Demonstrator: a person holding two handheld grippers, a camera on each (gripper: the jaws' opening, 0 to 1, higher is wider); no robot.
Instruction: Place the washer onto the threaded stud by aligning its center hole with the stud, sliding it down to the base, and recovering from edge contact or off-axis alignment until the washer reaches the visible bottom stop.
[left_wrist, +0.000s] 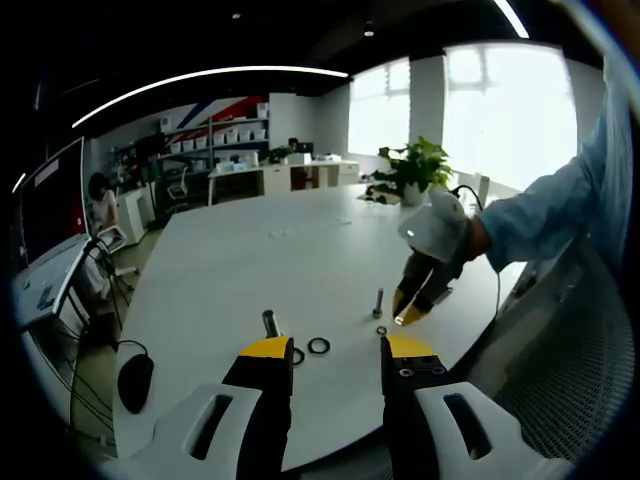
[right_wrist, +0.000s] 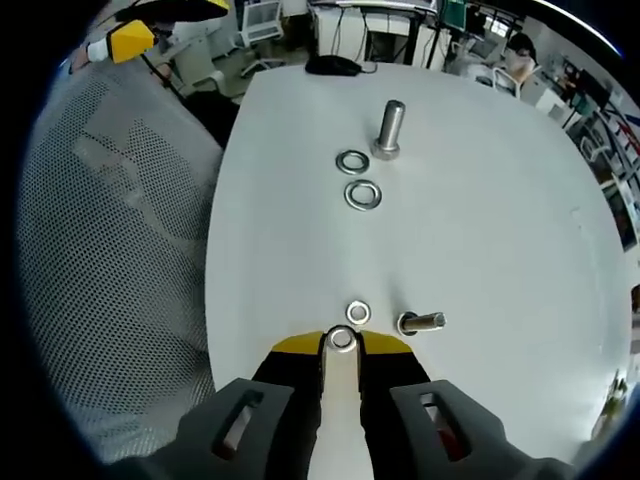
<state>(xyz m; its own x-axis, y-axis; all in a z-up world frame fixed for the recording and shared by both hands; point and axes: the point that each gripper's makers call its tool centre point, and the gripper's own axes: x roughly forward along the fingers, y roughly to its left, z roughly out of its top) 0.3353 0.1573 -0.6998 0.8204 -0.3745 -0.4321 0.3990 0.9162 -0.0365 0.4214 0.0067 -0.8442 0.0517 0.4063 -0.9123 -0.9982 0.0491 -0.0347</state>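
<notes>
right claw gripping washer, beside stud, no readable writing

Light blue sleeve; yellow-tipped black tool in white housings.

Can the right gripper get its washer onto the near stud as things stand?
Probably yes. The right gripper pinches a washer, and the stud stands just beside it on the table with open surface between.

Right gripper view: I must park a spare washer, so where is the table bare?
Bare: the wide stretch right of the upright bolt. Crowded: the two washers beside that bolt, and the washer and bolt by the right gripper.
</notes>
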